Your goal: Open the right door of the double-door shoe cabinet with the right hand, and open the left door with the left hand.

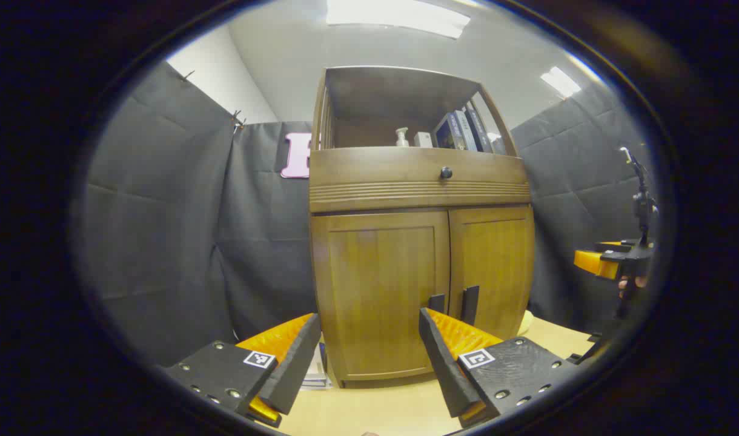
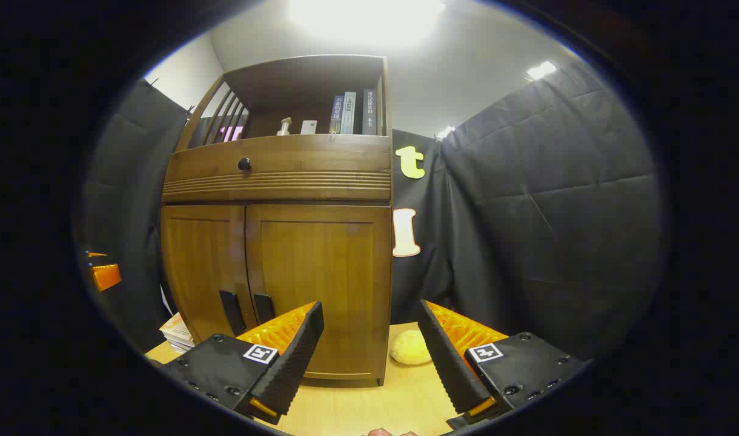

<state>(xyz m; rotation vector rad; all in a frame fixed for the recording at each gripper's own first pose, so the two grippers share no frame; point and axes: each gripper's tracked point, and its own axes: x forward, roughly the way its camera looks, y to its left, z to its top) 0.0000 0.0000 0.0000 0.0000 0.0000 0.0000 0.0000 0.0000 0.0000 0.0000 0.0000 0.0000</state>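
You are holding the left gripper in front of the shoe cabinet, which is standing on the desk, and its fingers are spread wide with nothing between them. Through that gap you are looking at the left door, which is sitting closed, flush beside the right door; each door is carrying a dark upright handle near the middle seam, the left handle just beside the right handle. Your right gripper is also hanging apart from the cabinet with its fingers wide and holding nothing, facing the right door and the cabinet's right edge. In the right gripper view a small pale round thing is lying on the desk just beside the cabinet's right corner, and a stack of books is lying on the desk at its left side. Above the doors a drawer front with a dark knob is running across, and on the open shelf above it a small bottle and upright books are standing.
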